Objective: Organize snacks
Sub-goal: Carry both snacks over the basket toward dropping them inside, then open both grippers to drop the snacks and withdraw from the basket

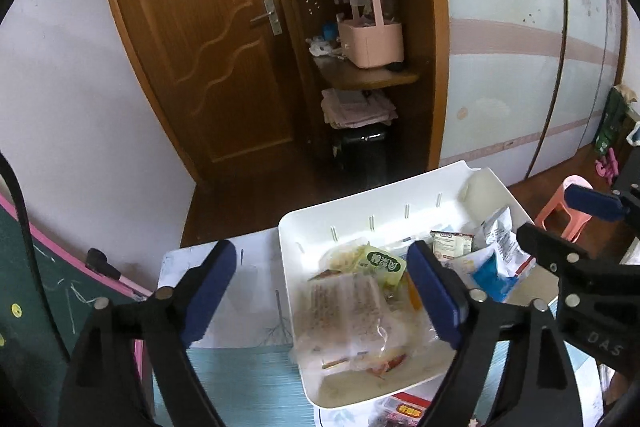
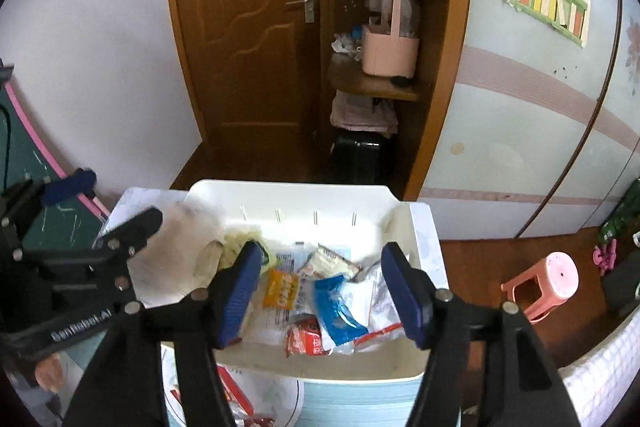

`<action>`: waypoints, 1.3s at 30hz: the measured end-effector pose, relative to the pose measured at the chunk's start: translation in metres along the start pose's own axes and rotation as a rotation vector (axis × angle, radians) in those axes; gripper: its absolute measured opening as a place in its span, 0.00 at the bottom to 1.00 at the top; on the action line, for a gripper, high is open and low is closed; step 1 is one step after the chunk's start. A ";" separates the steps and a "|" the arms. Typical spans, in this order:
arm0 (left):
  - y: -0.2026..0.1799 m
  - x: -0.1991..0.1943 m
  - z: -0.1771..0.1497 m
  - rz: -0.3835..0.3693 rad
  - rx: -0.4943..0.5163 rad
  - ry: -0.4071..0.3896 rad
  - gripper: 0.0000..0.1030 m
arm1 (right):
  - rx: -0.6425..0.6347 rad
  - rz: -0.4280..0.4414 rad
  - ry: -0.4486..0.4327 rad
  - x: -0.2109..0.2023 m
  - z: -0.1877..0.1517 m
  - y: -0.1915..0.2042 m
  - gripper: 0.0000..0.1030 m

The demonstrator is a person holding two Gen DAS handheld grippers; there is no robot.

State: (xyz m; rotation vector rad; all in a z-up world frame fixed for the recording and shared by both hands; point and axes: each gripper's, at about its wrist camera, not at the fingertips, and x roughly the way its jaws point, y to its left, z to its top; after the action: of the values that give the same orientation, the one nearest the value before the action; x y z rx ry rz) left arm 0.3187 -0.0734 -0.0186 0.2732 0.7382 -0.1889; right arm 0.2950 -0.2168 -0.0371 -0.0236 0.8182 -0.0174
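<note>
A white plastic bin (image 1: 360,219) (image 2: 288,197) sits on the table and holds several snack packets. In the left wrist view a clear pack of biscuits (image 1: 344,311) and a green packet (image 1: 382,261) lie in it. In the right wrist view I see a blue packet (image 2: 338,309), an orange packet (image 2: 282,289) and a red packet (image 2: 306,341). My left gripper (image 1: 324,295) is open and empty above the bin's left edge. My right gripper (image 2: 322,295) is open and empty above the bin's near side.
A red-labelled snack packet (image 1: 404,407) (image 2: 236,393) lies on the table in front of the bin. A pink stool (image 2: 548,281) stands on the floor to the right. A brown door (image 1: 200,39) and shelves (image 1: 368,75) are behind. A green chalkboard (image 1: 36,287) is at left.
</note>
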 end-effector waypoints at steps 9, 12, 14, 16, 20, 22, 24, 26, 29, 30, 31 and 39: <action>0.006 -0.014 -0.011 -0.025 -0.012 -0.001 0.86 | 0.013 0.015 0.026 -0.003 -0.011 -0.002 0.61; 0.006 -0.020 -0.019 -0.023 -0.005 0.005 0.86 | 0.005 0.016 0.024 -0.010 -0.016 0.000 0.61; 0.007 -0.024 -0.024 -0.025 -0.004 0.012 0.86 | 0.006 0.021 0.021 -0.014 -0.019 0.000 0.61; 0.007 -0.029 -0.029 -0.027 -0.005 0.019 0.86 | 0.009 0.025 0.022 -0.019 -0.022 0.001 0.61; 0.010 -0.044 -0.041 -0.036 -0.017 0.022 0.86 | 0.006 0.037 0.023 -0.031 -0.031 0.002 0.61; 0.012 -0.052 -0.044 -0.037 -0.019 0.016 0.86 | 0.001 0.033 0.022 -0.038 -0.035 0.003 0.61; 0.016 -0.062 -0.049 -0.040 -0.026 0.005 0.86 | 0.001 0.036 0.019 -0.046 -0.040 0.003 0.61; 0.020 -0.073 -0.054 -0.040 -0.034 -0.007 0.86 | 0.000 0.047 0.015 -0.055 -0.042 0.004 0.61; 0.026 -0.089 -0.058 -0.040 -0.046 -0.017 0.86 | -0.008 0.052 0.003 -0.069 -0.046 0.005 0.61; 0.029 -0.096 -0.060 -0.043 -0.052 -0.023 0.86 | -0.010 0.053 -0.002 -0.075 -0.048 0.005 0.61; 0.031 -0.101 -0.060 -0.044 -0.054 -0.028 0.86 | -0.010 0.054 -0.007 -0.080 -0.049 0.005 0.61; 0.036 -0.132 -0.081 -0.048 -0.057 -0.039 0.86 | -0.021 0.089 -0.033 -0.114 -0.067 0.004 0.61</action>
State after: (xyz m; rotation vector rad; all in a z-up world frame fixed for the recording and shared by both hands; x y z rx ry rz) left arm 0.1812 -0.0047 0.0210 0.1973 0.7111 -0.2179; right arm 0.1685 -0.2113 -0.0002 -0.0076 0.7853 0.0755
